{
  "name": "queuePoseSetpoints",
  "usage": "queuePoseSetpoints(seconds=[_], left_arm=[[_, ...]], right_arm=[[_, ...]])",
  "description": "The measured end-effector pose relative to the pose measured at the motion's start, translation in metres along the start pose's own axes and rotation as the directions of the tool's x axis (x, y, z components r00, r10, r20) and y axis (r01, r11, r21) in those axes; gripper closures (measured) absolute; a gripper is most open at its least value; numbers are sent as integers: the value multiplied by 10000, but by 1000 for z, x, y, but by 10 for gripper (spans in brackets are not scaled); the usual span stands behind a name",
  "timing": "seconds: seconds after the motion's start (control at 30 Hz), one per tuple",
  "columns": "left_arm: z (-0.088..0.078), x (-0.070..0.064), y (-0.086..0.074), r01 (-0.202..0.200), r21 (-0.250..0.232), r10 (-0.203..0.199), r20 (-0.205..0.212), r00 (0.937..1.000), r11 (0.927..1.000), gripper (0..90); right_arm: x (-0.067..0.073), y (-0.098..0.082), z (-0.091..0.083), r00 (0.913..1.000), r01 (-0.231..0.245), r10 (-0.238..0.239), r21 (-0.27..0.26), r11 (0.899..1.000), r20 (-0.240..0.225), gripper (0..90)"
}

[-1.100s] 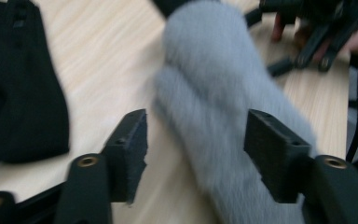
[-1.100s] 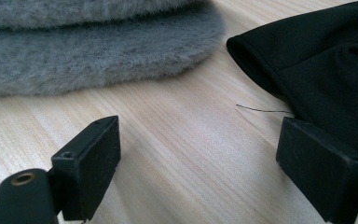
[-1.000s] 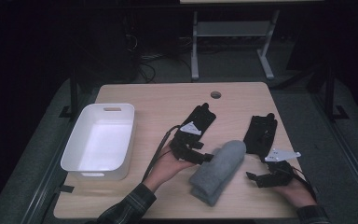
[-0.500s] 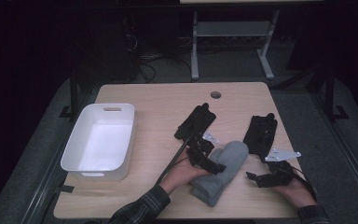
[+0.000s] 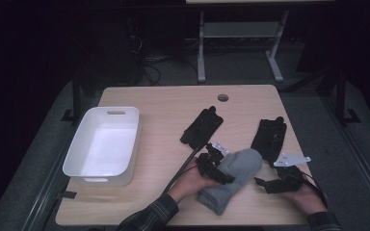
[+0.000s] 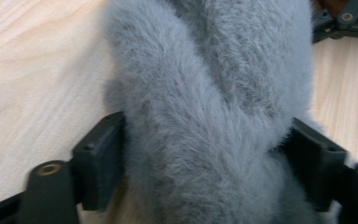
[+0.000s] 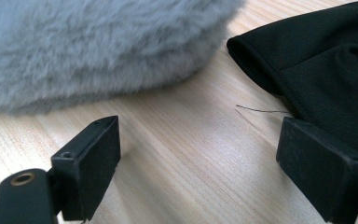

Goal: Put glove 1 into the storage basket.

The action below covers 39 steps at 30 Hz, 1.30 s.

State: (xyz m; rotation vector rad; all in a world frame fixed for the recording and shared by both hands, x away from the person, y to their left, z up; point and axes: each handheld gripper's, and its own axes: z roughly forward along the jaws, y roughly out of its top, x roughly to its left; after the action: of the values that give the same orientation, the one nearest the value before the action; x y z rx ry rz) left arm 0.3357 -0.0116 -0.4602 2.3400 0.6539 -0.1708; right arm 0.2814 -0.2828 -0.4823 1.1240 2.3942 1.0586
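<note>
A fuzzy grey sock [image 5: 233, 180] lies on the wooden bench [image 5: 164, 103], lower right of centre in the high view. The left tongs [image 5: 221, 166] straddle its middle; their jaws have just been closing and now sit against the fur on both sides [image 6: 205, 116], pinching it. The right tongs [image 5: 266, 185] rest on the bench just right of the sock, spread wide with bare wood between them [image 7: 196, 158]. A black sock [image 5: 270, 137] lies just above them, another black sock [image 5: 202, 127] nearer centre, and a white bin [image 5: 103, 144] sits at left.
</note>
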Motion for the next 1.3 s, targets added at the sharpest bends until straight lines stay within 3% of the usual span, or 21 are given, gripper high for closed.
queuePoseSetpoints(seconds=[0.23,0.47,0.67,0.87,1.3], left_arm=[[-1,1,1,53,283,-72,684,9976,9996,506],[-5,0,1,-39,246,23,638,9980,9997,654],[-11,-3,4,-169,209,158,533,9985,9996,682],[-26,0,6,-47,110,41,566,9984,9999,684],[-92,21,9,171,-549,-182,-195,9996,9983,681]], right_arm=[[0,0,0,10000,17,-17,10,10000,17,134],[0,0,0,10000,15,-15,7,10000,16,134],[0,0,0,10000,-2,2,6,10000,-6,134],[0,0,0,10000,-16,16,-3,10000,-21,134],[0,0,0,10000,-12,12,-1,10000,-10,134]])
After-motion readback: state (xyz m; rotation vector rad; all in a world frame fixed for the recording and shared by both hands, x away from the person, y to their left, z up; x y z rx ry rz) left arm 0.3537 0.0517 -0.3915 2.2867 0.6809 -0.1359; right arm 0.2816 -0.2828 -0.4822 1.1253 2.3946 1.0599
